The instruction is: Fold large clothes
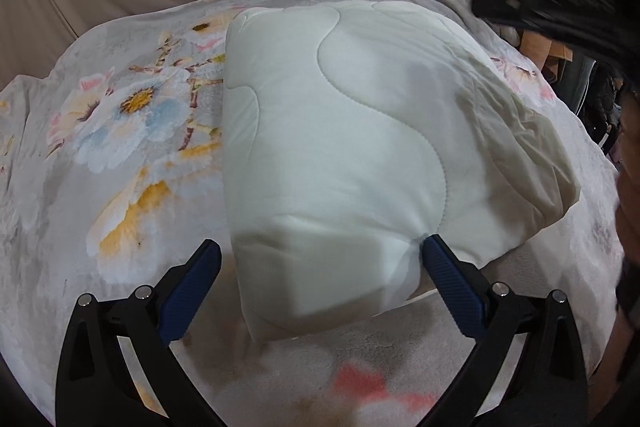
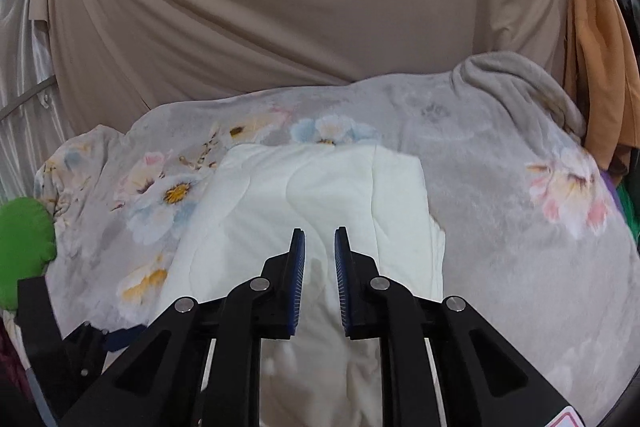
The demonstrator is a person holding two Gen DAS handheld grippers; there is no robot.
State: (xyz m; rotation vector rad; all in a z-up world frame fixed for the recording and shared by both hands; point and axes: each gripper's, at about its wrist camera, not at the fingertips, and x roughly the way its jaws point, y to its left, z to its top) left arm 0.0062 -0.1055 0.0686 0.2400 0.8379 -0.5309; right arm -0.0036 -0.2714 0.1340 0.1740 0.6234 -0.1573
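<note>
A grey plush blanket printed with pale flowers [image 1: 120,131] covers the bed. On it lies the folded white quilted comforter [image 1: 340,131], a thick rectangular bundle with wavy stitching. The left claw [image 1: 320,259] is spread wide around the bundle's near corner, its right blue pad touching the fabric, its left pad apart. The right claw [image 2: 320,243] hangs above the comforter [image 2: 312,195], its pads nearly together with a narrow gap and nothing between them. Orange garments [image 2: 600,75] hang at far right.
</note>
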